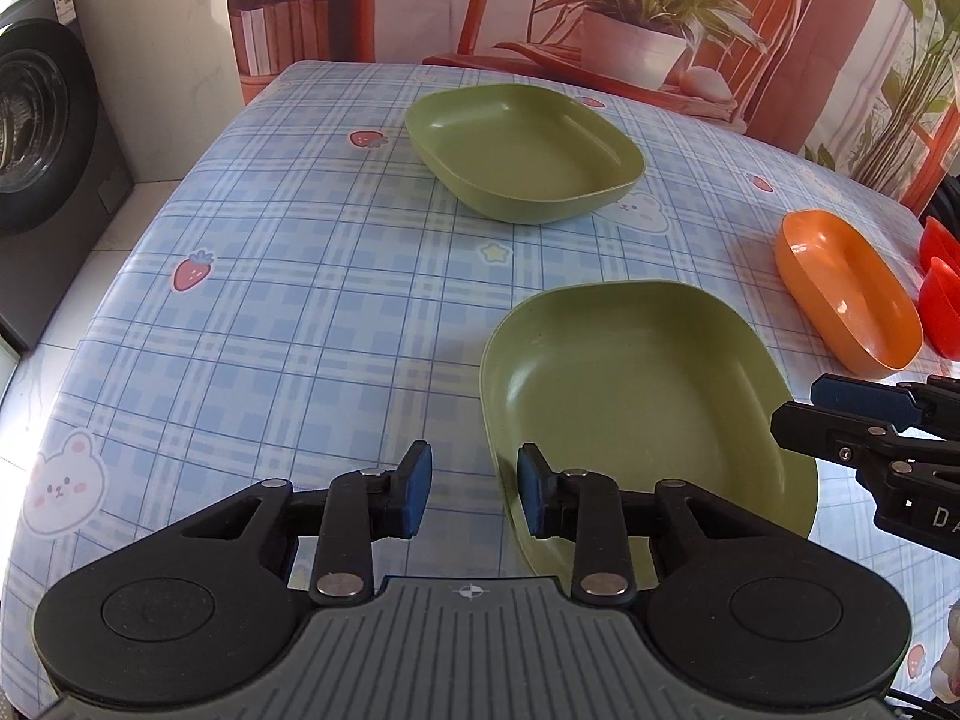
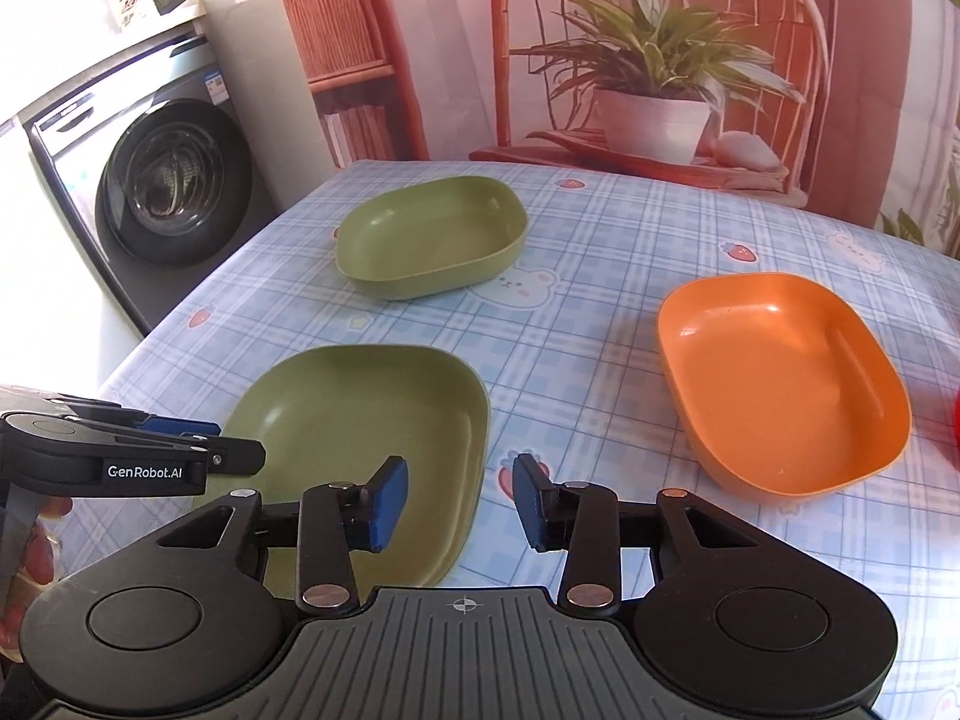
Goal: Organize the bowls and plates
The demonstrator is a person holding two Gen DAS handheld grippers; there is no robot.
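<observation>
A green plate (image 1: 636, 384) lies near me on the checked tablecloth; it also shows in the right wrist view (image 2: 360, 426). A green bowl (image 1: 528, 150) stands farther back, seen too in the right wrist view (image 2: 432, 234). An orange bowl (image 2: 780, 372) stands to the right, also at the left wrist view's right edge (image 1: 846, 288). My left gripper (image 1: 474, 495) is open, its fingers straddling the plate's near-left rim. My right gripper (image 2: 462, 501) is open and empty at the plate's right rim; it also shows in the left wrist view (image 1: 852, 408).
Red bowls (image 1: 939, 276) sit at the far right edge. A washing machine (image 2: 162, 192) stands left of the table (image 1: 270, 312). A printed backdrop with a chair and plant (image 2: 654, 90) hangs behind the table's far edge.
</observation>
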